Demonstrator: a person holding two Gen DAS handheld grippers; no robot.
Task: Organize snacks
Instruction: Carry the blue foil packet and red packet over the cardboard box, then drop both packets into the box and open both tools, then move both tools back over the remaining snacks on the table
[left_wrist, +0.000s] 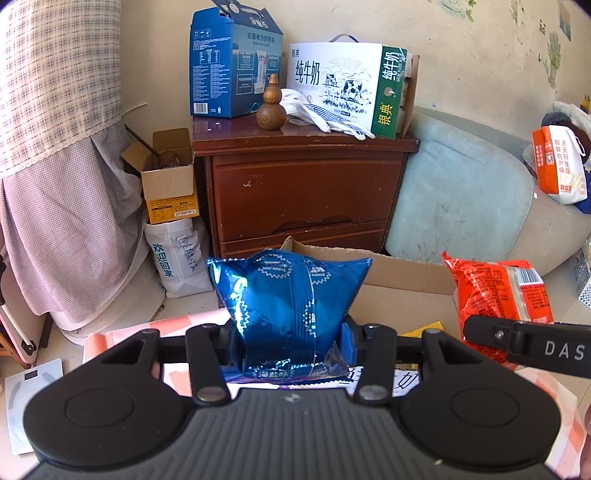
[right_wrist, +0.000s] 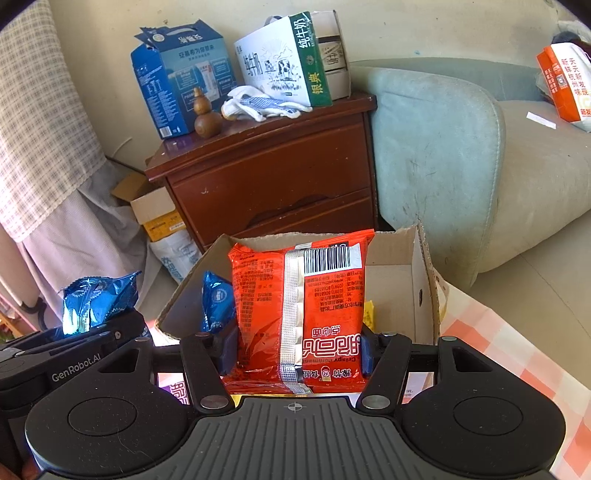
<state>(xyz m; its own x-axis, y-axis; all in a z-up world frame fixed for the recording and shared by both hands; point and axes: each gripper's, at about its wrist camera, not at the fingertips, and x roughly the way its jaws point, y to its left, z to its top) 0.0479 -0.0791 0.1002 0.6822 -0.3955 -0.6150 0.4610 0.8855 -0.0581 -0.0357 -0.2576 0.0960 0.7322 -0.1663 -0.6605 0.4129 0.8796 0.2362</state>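
Blue snack bag (left_wrist: 291, 314) clamped low between jaws of left gripper (left_wrist: 291, 345), bag upright, "BEST CHOICE" seals on foil. Red noodle pack (right_wrist: 299, 314) pinched at lower part by right gripper (right_wrist: 298, 352), barcode + "Crispy" legible, back side facing cam. Both held above open cardboard box (right_wrist: 417, 295); 2nd blue bag (right_wrist: 216, 301) inside box at left wall. Behind: wooden nightstand (left_wrist: 303, 192) w/ milk carton (left_wrist: 343, 83) "纯牛奶", blue box (left_wrist: 229, 70), gourd (left_wrist: 272, 107), white gloves (left_wrist: 325, 112). Gripper bodies read "GenRobot.AI", "DAS".

Blue foil packet (left_wrist: 291, 314); red packet (right_wrist: 299, 314); pink-white checked tablecloth (right_wrist: 517, 354).
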